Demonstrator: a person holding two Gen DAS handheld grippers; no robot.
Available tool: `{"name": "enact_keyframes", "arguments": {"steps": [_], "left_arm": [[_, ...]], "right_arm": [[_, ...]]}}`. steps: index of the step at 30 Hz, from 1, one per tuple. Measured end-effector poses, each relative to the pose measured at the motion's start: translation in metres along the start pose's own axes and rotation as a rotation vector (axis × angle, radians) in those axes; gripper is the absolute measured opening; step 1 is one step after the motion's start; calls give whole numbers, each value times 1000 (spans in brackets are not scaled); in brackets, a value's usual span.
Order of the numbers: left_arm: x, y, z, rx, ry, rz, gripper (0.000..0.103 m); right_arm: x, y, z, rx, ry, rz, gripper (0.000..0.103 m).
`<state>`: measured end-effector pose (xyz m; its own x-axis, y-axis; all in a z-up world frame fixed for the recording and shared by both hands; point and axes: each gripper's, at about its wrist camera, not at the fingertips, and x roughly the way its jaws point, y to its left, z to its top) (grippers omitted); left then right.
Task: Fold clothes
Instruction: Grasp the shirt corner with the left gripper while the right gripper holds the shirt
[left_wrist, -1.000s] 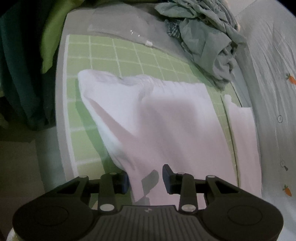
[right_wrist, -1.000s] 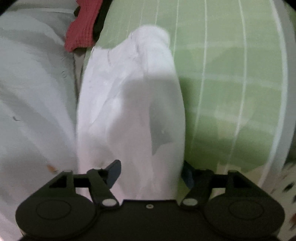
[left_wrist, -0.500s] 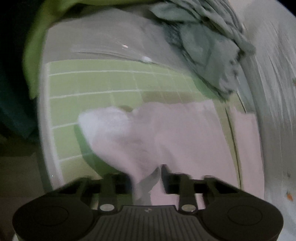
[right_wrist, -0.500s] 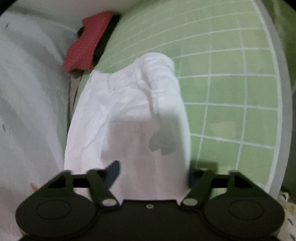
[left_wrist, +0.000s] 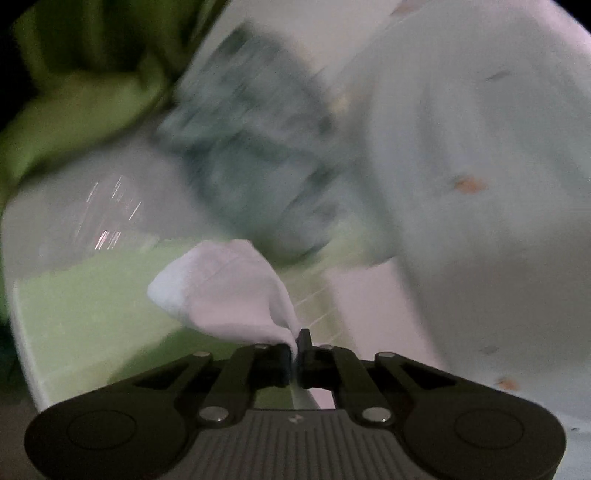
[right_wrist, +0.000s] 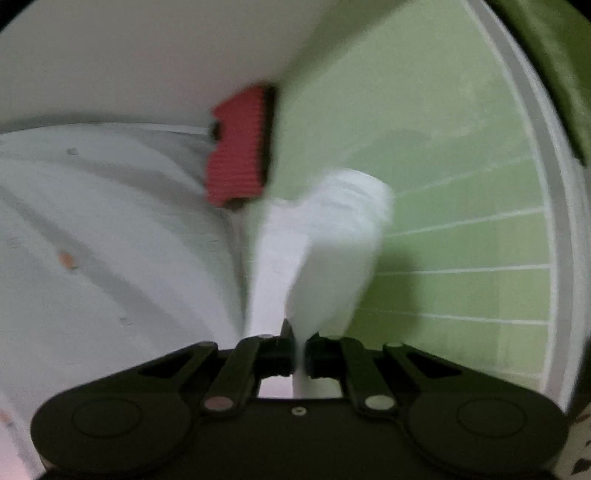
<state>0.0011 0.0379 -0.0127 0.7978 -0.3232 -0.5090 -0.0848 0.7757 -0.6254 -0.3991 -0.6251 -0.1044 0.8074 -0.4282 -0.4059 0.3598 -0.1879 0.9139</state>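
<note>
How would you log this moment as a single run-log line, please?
phase: lift for fold | left gripper: shut on white garment | right gripper: shut on white garment | surface: green grid mat | view: motion-blurred

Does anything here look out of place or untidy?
Only the crumpled grey-green clothes, heaped unfolded at the green grid mat's far edge. The white garment is pinched in both grippers, left and right.

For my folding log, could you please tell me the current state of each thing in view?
Left claw: shut on the white garment.
Right claw: shut on the white garment.
White garment: pinched, lifted, bunched above the green grid mat.
Grey clothes pile: crumpled, unfolded.
Red cloth: lying at the mat's edge.
</note>
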Motion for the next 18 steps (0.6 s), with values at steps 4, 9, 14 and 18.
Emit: {"name": "enact_keyframes", "arguments": {"steps": [4, 9, 14, 18], "left_arm": [[-37, -55, 28, 104, -150, -126, 5], [21, -67, 11, 121, -62, 32, 5], [84, -57, -7, -25, 46, 124, 4], [153, -115, 17, 80, 75, 75, 4]], "right_arm": [[-22, 43, -1, 64, 17, 164, 6], [-11, 70, 0, -101, -29, 130, 6], [26, 41, -9, 12, -22, -26, 6], [58, 62, -12, -52, -25, -82, 6]]}}
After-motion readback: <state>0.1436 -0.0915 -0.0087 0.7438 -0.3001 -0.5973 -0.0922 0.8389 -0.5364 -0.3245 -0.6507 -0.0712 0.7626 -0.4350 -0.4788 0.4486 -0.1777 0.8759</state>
